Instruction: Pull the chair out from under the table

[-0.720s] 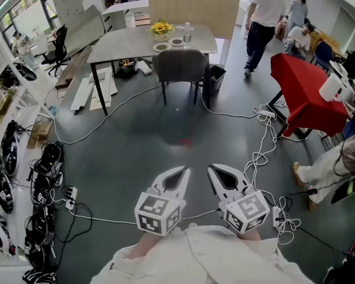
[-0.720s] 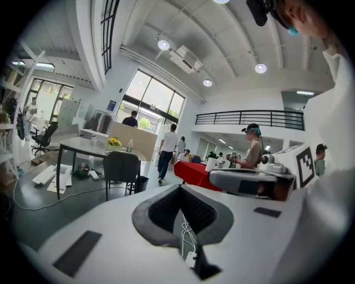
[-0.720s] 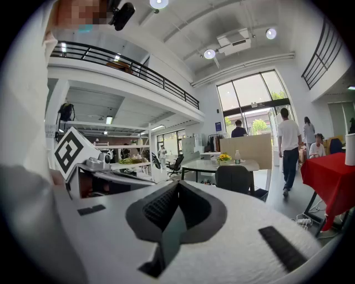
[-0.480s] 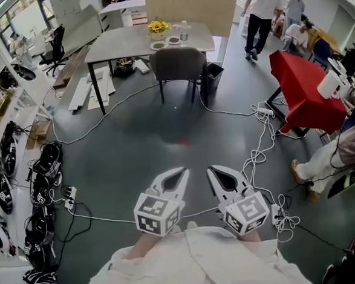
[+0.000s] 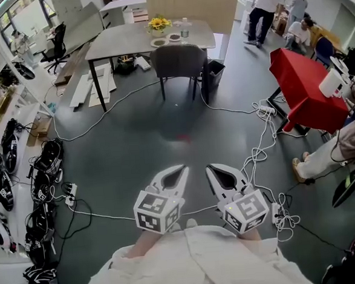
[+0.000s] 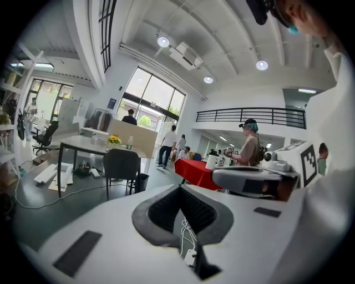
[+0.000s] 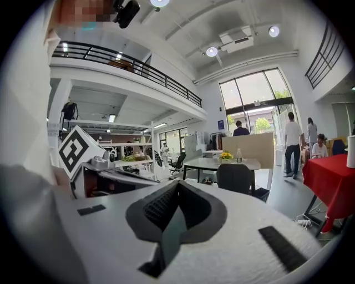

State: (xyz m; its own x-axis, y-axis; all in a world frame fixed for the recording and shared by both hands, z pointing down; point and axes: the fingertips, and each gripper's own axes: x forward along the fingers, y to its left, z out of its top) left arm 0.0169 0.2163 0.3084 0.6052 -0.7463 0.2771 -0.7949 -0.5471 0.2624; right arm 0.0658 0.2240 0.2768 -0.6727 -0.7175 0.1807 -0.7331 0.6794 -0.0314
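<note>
Grey chair [image 5: 180,60] at table [image 5: 122,42], left tool [image 5: 182,169], right tool [image 5: 210,167], both pressed together, empty.

The walking person [image 5: 264,9] has stepped farther away past the table [image 5: 122,42]

Chair [image 5: 178,60]: dark grey, with a padded back and thin dark legs, upright on the floor, back toward the camera. It stands at the near long edge of the grey worktop [image 5: 122,44], toward the right end. The seat appears tucked underneath, though distance blurs this.
</note>
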